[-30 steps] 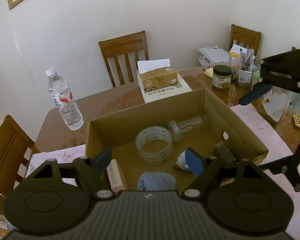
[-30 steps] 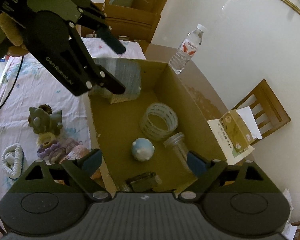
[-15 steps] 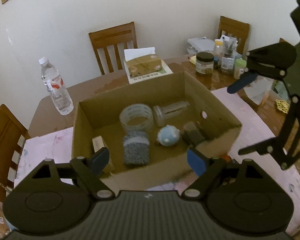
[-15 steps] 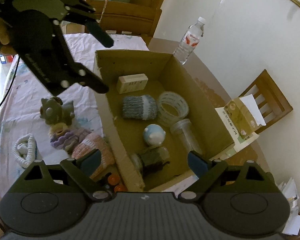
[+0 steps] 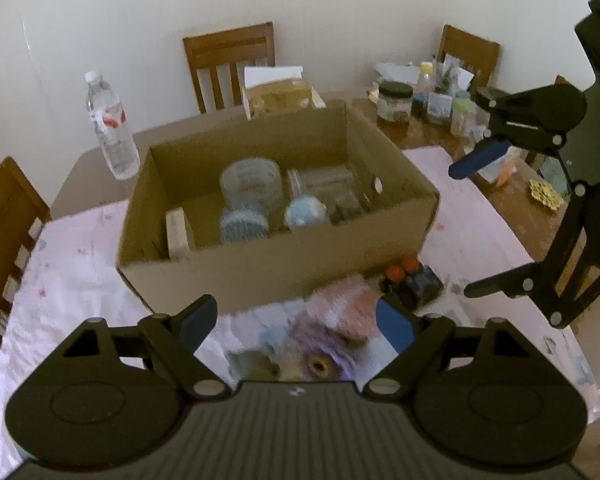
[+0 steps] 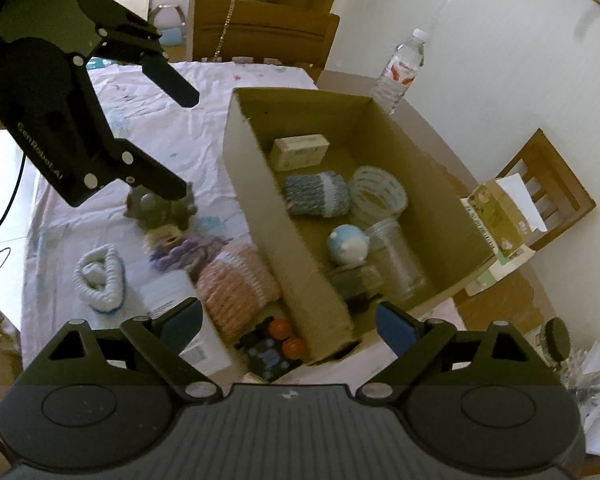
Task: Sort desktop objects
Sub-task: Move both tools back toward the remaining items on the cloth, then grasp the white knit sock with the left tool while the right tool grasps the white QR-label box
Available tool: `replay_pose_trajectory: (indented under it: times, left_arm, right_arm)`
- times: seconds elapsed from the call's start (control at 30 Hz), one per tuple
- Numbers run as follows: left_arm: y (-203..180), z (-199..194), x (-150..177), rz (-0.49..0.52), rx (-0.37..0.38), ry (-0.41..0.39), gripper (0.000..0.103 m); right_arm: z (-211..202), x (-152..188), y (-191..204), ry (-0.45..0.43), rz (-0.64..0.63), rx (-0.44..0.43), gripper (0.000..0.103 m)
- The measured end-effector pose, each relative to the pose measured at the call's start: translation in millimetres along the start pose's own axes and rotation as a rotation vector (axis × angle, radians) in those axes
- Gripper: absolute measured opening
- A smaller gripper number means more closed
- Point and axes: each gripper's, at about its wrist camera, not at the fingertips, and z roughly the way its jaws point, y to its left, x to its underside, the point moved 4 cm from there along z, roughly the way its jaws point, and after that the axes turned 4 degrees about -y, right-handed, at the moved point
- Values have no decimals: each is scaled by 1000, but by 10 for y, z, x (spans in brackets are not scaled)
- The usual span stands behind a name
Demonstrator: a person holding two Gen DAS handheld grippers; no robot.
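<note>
An open cardboard box (image 5: pixel 284 268) (image 6: pixel 296 240) holds a blue-grey knitted roll (image 6: pixel 315 194), a tape ring (image 6: pixel 378 196), a blue-white ball (image 6: pixel 347 245), a clear jar (image 6: pixel 396 260), a small beige box (image 6: pixel 299 152) and a dark item (image 6: pixel 354 284). In front of the box lie a pink knitted piece (image 6: pixel 236 284), a purple knitted piece (image 6: pixel 180 254), a grey-green figure (image 6: pixel 156 210), a white knitted piece (image 6: pixel 100 278) and a black gadget with orange balls (image 6: pixel 278 344). My left gripper (image 5: pixel 296 324) is open and empty above these. My right gripper (image 6: pixel 290 324) is open and empty near the box corner.
A water bottle (image 5: pixel 110 136), a tissue box (image 5: pixel 280 94) and jars (image 5: pixel 394 100) stand on the wooden table beyond the box. Wooden chairs (image 5: pixel 230 64) ring the table. A pale pink cloth (image 6: pixel 160 120) covers the near part.
Both grippers have pulled back from over the box. The blue-grey knitted roll, under the left gripper a second ago, now lies free in the box. The loose items in front have come into view.
</note>
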Motion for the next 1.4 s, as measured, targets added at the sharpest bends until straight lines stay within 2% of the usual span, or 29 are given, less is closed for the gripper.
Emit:
replay_pose_trajectory:
  times: [0.3,0.77,1.4]
  left_arm:
    - [-188,7,343,-25,2,64,87]
    - [-368,96,640,-70,38,143,87]
    - [-457,263,789,-92,66,196,87]
  right_arm:
    - [-16,167,203,11,37,-29,96]
    - [92,383,507,46,57,-81,96]
    - [203,743,393,131,80,-16,96]
